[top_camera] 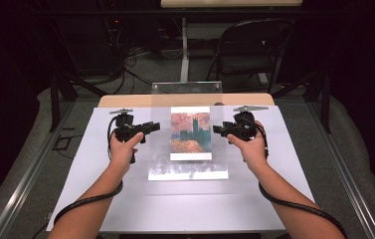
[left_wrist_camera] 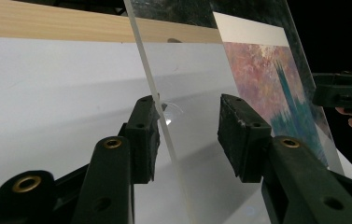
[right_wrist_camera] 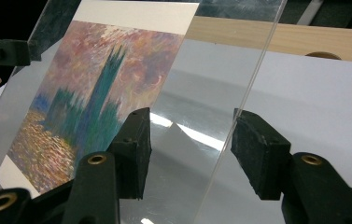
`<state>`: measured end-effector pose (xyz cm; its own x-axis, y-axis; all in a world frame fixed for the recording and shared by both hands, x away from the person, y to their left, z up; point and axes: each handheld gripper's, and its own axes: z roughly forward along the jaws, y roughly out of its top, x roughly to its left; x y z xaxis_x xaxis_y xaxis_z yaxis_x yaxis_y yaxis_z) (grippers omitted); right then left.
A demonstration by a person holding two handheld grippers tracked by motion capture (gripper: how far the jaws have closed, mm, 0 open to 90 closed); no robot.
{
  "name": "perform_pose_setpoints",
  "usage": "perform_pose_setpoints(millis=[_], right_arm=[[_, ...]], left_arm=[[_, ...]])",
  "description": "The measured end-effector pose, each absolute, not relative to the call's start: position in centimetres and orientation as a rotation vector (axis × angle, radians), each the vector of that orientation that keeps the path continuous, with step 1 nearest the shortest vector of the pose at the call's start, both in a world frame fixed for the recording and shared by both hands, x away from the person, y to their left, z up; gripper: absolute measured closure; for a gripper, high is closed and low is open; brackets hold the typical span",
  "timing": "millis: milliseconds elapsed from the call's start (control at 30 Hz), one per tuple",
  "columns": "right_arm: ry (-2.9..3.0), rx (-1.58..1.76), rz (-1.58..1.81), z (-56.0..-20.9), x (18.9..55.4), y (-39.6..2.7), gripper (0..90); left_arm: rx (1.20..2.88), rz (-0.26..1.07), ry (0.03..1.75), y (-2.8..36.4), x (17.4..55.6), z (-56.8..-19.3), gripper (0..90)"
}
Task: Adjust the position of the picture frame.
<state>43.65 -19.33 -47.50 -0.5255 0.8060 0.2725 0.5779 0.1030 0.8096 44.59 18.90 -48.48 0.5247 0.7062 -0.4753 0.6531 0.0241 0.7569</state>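
High view, both grippers' fingers parted astride clear acrylic sheet point(top_camera: 190, 130) edges (painting print point(top_camera: 191, 132) beneath), unclamped

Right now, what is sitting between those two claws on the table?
In the high view, a clear sheet with a painted picture spans the stretch between the left claw and the right claw.

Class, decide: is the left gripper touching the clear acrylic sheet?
Touching. In the left gripper view, the left gripper's one pad rests against the clear acrylic sheet's edge; the other pad stands clear of it.
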Motion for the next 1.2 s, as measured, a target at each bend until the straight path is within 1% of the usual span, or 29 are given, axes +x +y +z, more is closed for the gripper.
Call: perform_pose_setpoints(millis=[367,1200], right_arm=[[2.127,1.355,1.417,-46.8,42.5,-19.7,53.1],[2.138,1.273,1.412,-45.2,39.8,-20.2,60.8]], left_arm=[[1.678,0.075,1.129,19.1,43.5,-47.6,60.9],[1.675,0.108,1.053,19.7,40.6,-46.3,66.2]])
